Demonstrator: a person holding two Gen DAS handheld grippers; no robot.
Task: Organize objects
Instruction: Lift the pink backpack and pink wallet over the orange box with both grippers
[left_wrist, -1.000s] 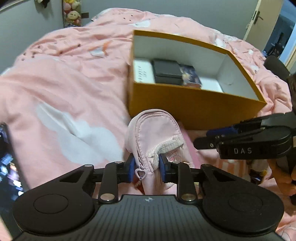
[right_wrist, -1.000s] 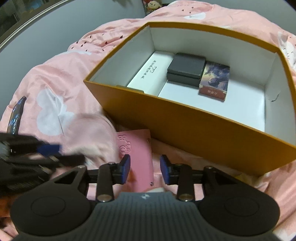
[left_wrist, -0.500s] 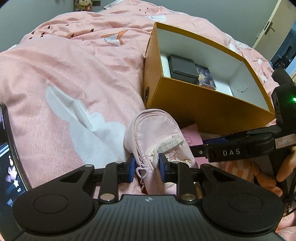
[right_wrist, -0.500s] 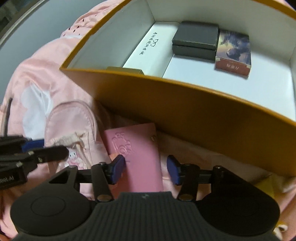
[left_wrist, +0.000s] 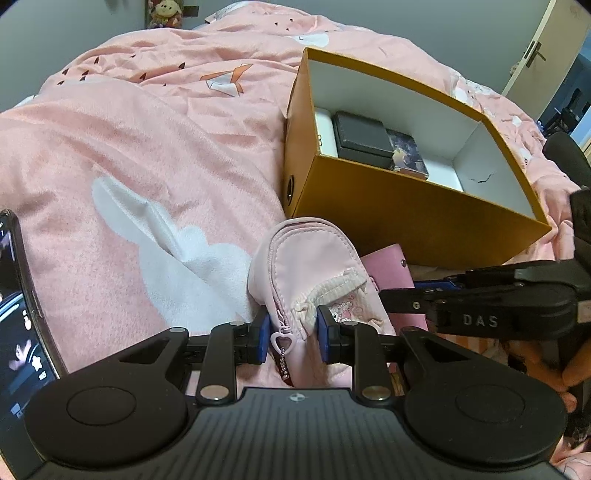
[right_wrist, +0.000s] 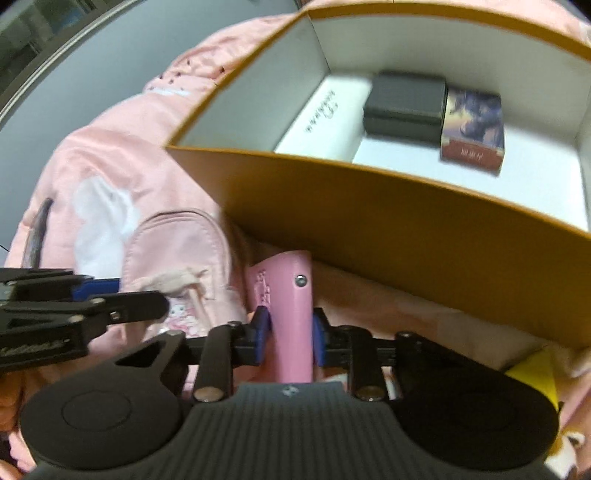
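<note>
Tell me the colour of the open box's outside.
Mustard-orange outside, white inside; clearest in the left wrist view.

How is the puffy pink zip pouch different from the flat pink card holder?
The soft pale pink fabric zip pouch is puffy and rounded; the deeper pink leather-look card holder is flat and stiff.
The pouch has a zipper with a heart pull and a cartoon picture; the card holder has a metal snap stud.
The left gripper is shut on the pouch; the right gripper is closing, pads on the card holder.
Both are pink, beside the orange box.

Pink pouch and pink wallet lie beside orange box.
</note>
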